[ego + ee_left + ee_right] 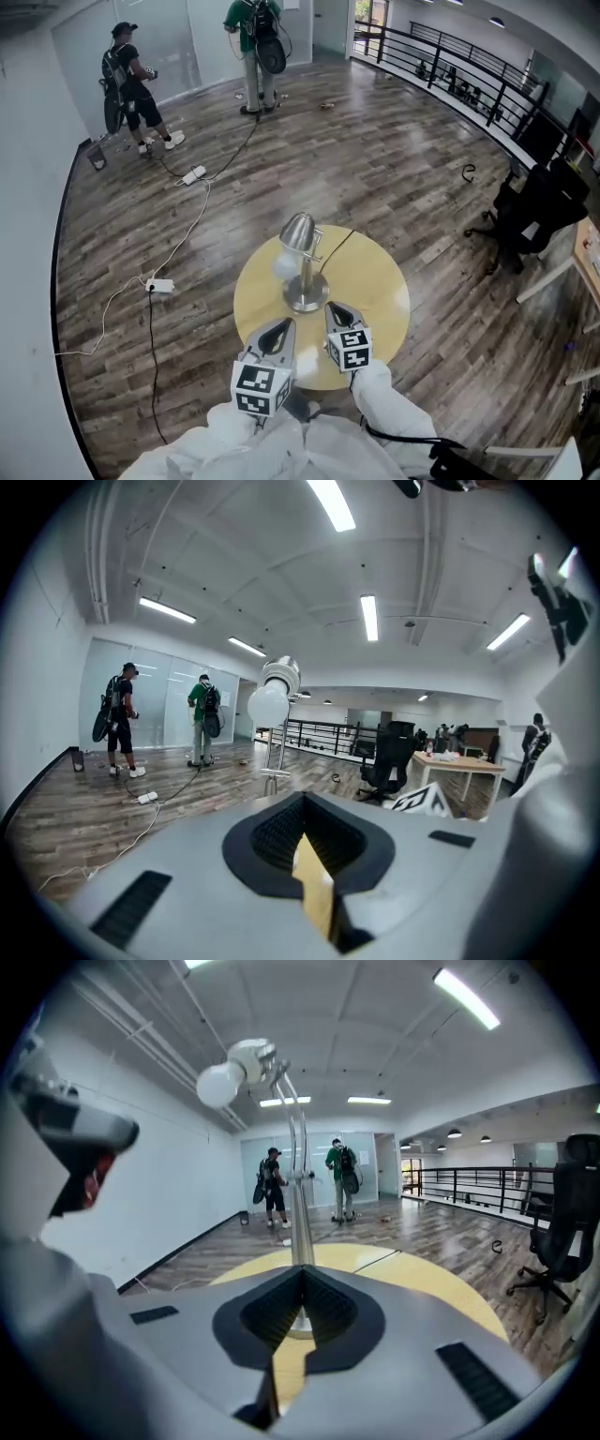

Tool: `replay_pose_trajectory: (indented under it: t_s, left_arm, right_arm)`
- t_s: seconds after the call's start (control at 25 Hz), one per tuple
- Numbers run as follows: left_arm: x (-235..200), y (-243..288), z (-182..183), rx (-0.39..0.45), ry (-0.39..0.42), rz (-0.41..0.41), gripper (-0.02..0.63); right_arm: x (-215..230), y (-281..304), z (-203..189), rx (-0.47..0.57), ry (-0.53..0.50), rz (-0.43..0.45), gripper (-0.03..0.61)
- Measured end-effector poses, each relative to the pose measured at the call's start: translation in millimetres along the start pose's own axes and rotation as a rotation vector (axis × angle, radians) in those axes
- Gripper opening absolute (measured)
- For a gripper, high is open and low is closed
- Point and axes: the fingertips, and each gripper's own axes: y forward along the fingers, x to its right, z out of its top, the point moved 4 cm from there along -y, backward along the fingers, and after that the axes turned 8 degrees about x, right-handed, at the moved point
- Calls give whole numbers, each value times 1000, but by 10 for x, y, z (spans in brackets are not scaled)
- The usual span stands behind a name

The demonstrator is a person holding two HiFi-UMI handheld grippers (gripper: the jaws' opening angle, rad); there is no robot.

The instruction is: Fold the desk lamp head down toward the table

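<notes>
Table, round and yellow, is seen on a wooden floor. At the middle of the table the desk lamp is placed upright, with its head raised high above the table. Over the near edge of the table the left gripper and the right gripper are held, apart from the lamp. The jaws of each are clenched together on nothing.

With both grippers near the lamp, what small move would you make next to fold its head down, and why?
Probably lift the right gripper toward the lamp head. The head sits high on an upright stem; this gripper and the left gripper are low near the table, shut, touching nothing.
</notes>
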Motion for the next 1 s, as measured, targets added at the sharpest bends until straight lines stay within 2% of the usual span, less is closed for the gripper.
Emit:
replay_pose_trajectory:
  t_s: [0.12,0.24,0.36,0.44,0.56,0.72,0.84,0.92,1.0]
  left_arm:
    - [-34,54,79,13,25,-31,0]
    - [-110,65,133,2,7,-58,1]
    - [-192,104,293,-13,-16,-73,1]
    - [-256,118,469,-19,-27,-89,2]
    - [-326,145,768,-23,-20,-134,40]
    - [-331,196,1184,8,51,-163,145]
    - [-332,358,1562,13,155,-174,158]
    - [-301,551,1759,-13,188,-192,169]
    - [-266,731,1806,-75,181,-222,190]
  right_arm:
    - [78,410,-443,-115,10,11,12]
    - [102,725,-742,-203,52,35,12]
    - [251,909,-893,-274,50,-2,12]
    - [272,966,-974,-317,5,9,12]
    - [247,995,-990,-342,-22,27,12]
    - [252,992,-975,-374,-44,50,12]
    - [208,1005,-972,-399,-64,64,12]
    - [221,1000,-971,-402,-55,53,12]
    - [236,988,-975,-409,-54,46,12]
